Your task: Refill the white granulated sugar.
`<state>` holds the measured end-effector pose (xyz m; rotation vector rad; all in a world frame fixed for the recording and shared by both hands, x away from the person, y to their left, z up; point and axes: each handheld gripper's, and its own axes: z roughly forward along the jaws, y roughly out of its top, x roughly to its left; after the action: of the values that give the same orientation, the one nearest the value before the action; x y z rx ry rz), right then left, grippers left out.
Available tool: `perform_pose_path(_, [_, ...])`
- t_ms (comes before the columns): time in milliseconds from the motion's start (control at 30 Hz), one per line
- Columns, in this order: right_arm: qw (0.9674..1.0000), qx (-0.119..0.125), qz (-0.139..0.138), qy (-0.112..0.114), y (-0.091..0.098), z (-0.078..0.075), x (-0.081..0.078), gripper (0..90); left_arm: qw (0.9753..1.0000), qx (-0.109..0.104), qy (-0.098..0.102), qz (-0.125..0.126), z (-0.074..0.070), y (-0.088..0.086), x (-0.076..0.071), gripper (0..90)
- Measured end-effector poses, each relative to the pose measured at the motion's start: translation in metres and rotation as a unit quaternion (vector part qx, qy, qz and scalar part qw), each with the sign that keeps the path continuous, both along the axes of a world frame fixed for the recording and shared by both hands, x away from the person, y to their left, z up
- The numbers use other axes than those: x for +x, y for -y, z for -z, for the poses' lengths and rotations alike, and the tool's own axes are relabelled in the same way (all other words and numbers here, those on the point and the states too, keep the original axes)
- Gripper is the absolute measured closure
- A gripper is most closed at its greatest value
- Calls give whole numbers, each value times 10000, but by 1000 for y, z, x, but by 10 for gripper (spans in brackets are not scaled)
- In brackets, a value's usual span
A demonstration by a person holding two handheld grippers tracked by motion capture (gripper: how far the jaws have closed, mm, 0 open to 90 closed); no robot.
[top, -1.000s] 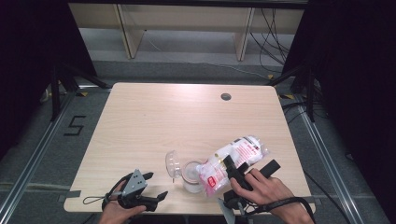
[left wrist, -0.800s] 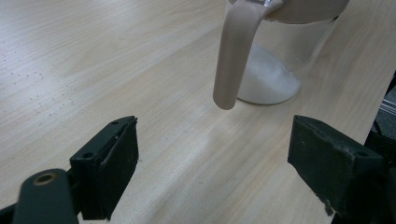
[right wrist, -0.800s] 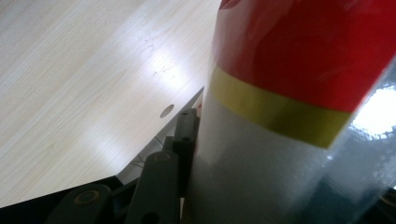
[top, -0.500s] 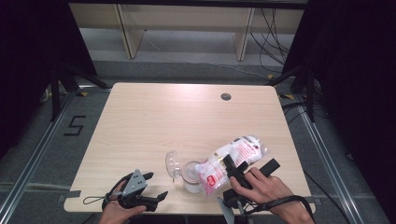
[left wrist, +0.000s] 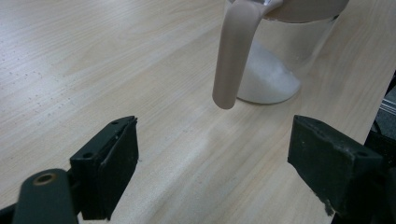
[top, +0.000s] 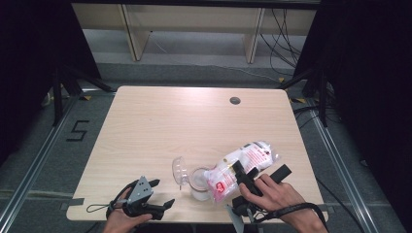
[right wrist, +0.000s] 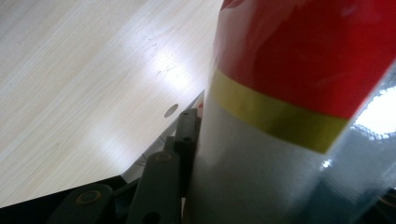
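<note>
We tip a bag over a jar near the table's front edge.

Our right gripper (top: pixel 252 177) is clamped around the clear plastic bag of white powder with red print (top: pixel 243 165), tilted with its mouth at the clear glass jar (top: pixel 198 183), which already holds white powder. Our left gripper (top: pixel 158 194) rests on the pale wooden table (top: pixel 194 121), its jaws spread wide and empty, just beside the jar.

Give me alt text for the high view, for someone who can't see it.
A right gripper tips a clear bag of white powder over a glass jar near the front of a wooden table. The left gripper rests open nearby, holding nothing.
</note>
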<state>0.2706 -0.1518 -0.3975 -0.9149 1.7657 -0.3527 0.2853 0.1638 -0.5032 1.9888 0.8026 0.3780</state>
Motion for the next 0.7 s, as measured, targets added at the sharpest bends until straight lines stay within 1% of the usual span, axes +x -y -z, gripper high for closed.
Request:
perform_pose_path(33, [10000, -22, -6, 5, -1, 0, 0, 717, 10000, -2, 0, -6, 0, 0, 0, 159])
perform_pose_path(67, [10000, -28, -18, -46, -1, 0, 0, 717, 10000, -13, 6, 4, 0, 0, 0, 159])
perform_pose_path(100, [10000, -19, -41, -13, -1, 0, 0, 718, 10000, -14, 3, 0, 0, 0, 0, 159])
perform_pose_path(167, [10000, -15, -51, -21, -2, 0, 0, 718, 10000, -15, -8, 20, 0, 0, 0, 159])
perform_pose_path(300, [9999, -39, -39, -87, -3, 1, 1, 719, 10000, -19, -5, 18, 0, 0, 0, 159])
perform_pose_path(333, [9999, 87, 71, -102, -3, 2, -1, 720, 10000, -21, -5, 15, 0, 0, 0, 159])
perform_pose_path(367, [9999, 63, 62, -94, -3, 2, 0, 720, 10000, -20, -4, 17, 0, 0, 0, 159])
perform_pose_path(400, [10000, -52, -42, -43, -4, 0, 1, 720, 10000, -17, -5, 18, 0, 0, 0, 159])
perform_pose_path(467, [9999, -20, -21, -110, -4, 0, 1, 721, 10000, -18, -7, 19, 0, 0, 0, 159])
perform_pose_path(600, [9999, -67, -15, -79, -4, -1, 1, 723, 10000, -22, -11, 20, 0, 0, 0, 159])
perform_pose_path(633, [9999, -80, -6, -71, -4, -2, 1, 723, 10000, 35, 1, 40, 0, -1, 1, 159])
perform_pose_path(700, [9999, -100, -11, -78, -4, -2, 1, 723, 10000, 26, 3, 33, 0, -1, 1, 158])
